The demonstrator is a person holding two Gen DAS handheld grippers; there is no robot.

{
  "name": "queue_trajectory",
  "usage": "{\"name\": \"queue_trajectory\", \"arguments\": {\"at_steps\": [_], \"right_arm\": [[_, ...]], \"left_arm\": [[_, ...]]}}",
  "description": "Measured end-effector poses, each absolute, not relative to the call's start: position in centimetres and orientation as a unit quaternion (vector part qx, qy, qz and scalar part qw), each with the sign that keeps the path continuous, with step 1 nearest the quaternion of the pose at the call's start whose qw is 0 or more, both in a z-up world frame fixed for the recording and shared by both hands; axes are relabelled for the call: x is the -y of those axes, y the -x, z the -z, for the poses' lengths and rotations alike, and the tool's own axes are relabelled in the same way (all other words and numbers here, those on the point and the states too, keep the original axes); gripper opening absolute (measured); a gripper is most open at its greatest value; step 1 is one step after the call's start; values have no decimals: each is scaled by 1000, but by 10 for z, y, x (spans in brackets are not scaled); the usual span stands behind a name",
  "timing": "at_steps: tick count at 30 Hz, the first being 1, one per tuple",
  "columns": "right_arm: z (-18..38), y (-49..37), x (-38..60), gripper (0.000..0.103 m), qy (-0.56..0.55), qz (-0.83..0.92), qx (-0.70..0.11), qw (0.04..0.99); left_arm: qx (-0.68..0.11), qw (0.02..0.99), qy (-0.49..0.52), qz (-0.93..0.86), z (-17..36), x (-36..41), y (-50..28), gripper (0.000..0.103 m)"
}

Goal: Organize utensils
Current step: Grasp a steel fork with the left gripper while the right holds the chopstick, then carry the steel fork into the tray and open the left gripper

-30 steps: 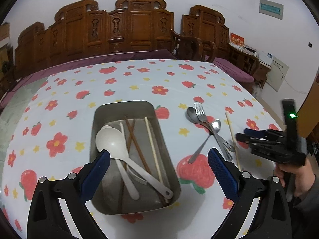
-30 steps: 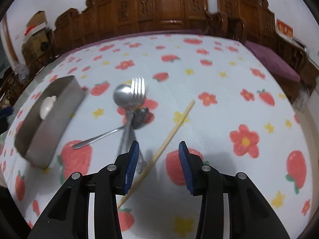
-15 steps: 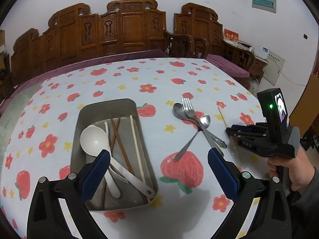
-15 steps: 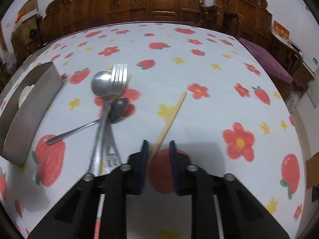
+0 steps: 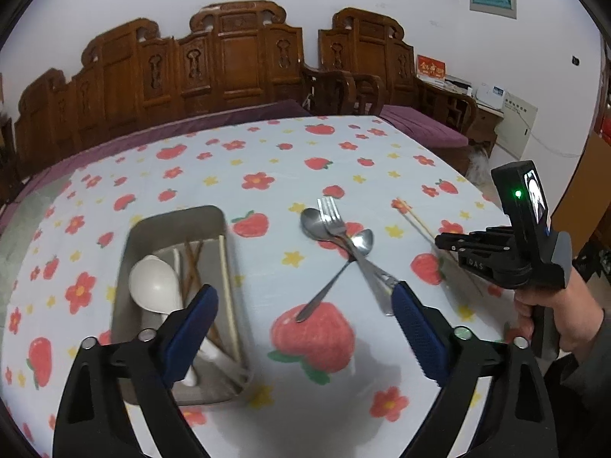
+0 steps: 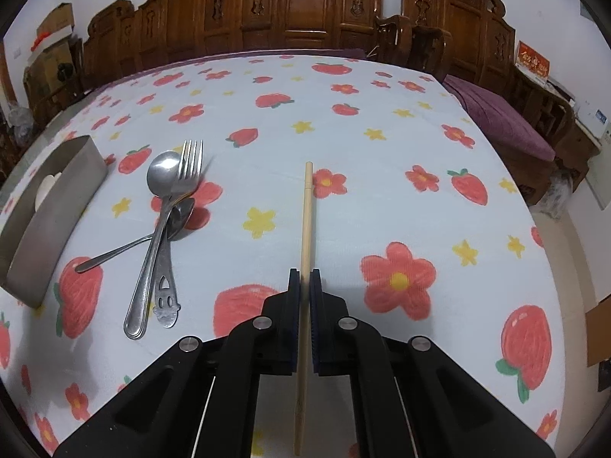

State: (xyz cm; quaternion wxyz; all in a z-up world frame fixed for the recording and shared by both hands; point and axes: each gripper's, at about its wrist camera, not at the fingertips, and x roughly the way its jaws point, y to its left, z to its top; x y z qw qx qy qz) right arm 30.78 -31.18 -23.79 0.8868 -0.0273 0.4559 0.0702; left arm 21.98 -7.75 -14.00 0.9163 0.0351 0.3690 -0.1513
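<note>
My right gripper (image 6: 304, 278) is shut on a light wooden chopstick (image 6: 306, 213) that points forward along its fingers; it also shows at the right in the left wrist view (image 5: 443, 242). A fork (image 6: 168, 229) and two metal spoons (image 6: 162, 179) lie crossed on the cloth to its left. A steel tray (image 5: 131, 252) holds a white ladle (image 5: 154, 286), brown chopsticks and a pale chopstick. My left gripper (image 5: 305, 328) is open and empty, low over the table between tray and cutlery.
The table carries a white cloth with strawberries and flowers (image 6: 397, 278). Carved wooden chairs (image 5: 236, 61) line the far side. The table's right edge (image 6: 550, 236) drops off near a purple cushion.
My right gripper closed from open onto the chopstick, which now lies straight between the fingers. The left gripper drew back and to the right, staying open.
</note>
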Motion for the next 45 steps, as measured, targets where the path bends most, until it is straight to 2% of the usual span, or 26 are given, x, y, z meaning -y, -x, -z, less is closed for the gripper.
{"name": "queue_trajectory", "arguments": {"at_steps": [2, 6, 14, 16, 18, 22, 25, 38, 45], "right_arm": [[235, -307, 311, 6, 34, -80, -450, 889], [234, -308, 315, 6, 23, -94, -449, 888], [230, -308, 325, 6, -2, -104, -447, 888], [230, -308, 328, 6, -7, -105, -447, 889], [230, -308, 329, 6, -10, -107, -446, 889], [231, -308, 332, 6, -15, -110, -446, 888], [232, -310, 336, 6, -21, -110, -447, 888], [231, -309, 335, 6, -32, -119, -446, 887], [230, -309, 335, 6, -37, -121, -443, 887]], "left_arm": [[-376, 913, -36, 158, 144, 87, -223, 84], [-391, 904, -46, 166, 156, 111, -234, 70], [-424, 885, -51, 183, 187, 153, -266, 55], [-435, 879, -47, 192, 196, 159, -274, 43], [-442, 875, -37, 195, 202, 162, -281, 39], [-455, 870, -29, 188, 215, 166, -293, 24], [-463, 867, -19, 183, 222, 166, -301, 17], [-475, 862, 6, 175, 228, 158, -313, 13], [-471, 866, -17, 166, 221, 157, -304, 6]]}}
